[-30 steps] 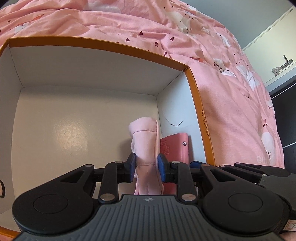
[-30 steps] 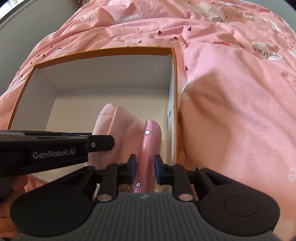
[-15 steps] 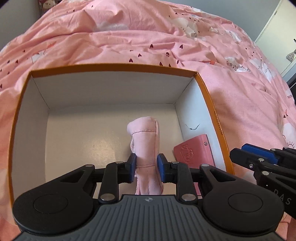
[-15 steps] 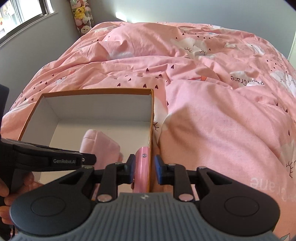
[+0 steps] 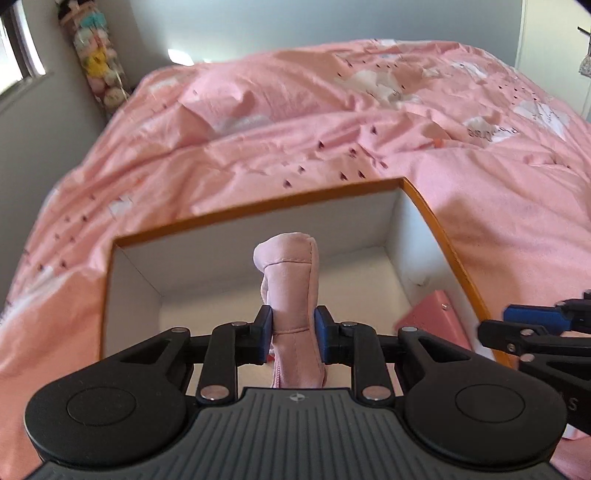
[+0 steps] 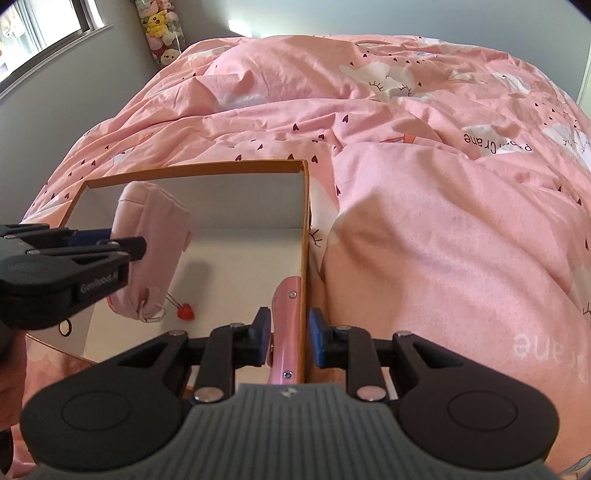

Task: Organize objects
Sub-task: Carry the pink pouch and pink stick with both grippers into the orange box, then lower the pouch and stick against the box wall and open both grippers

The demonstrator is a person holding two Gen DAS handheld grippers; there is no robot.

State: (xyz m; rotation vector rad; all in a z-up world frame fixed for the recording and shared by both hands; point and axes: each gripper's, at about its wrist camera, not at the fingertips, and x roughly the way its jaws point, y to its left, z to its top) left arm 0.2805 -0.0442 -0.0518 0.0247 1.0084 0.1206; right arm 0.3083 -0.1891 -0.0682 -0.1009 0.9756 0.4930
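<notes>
An orange-rimmed white box (image 5: 258, 206) (image 6: 192, 170) lies open on the bed. My left gripper (image 5: 293, 326) is shut on a pale pink fabric pouch (image 5: 291, 280), held above the box; the pouch (image 6: 155, 236) hangs with a red strawberry charm (image 6: 185, 312) below it. My right gripper (image 6: 286, 334) stands open, its jaws straddling a pink wallet (image 6: 286, 325) and the box's right wall. The wallet (image 5: 436, 314) leans against that wall inside the box. The right gripper's fingers (image 5: 532, 317) show at the right edge of the left wrist view.
The pink heart-print duvet (image 6: 424, 184) covers the bed all around the box. Plush toys (image 6: 159, 26) hang in the far corner by a window (image 6: 40, 29). A white cabinet (image 5: 554, 44) stands at the right.
Both grippers have risen and pulled back from the box. The left lifted the pouch off the box floor. The right jaws have opened off the wallet, which stays against the wall.
</notes>
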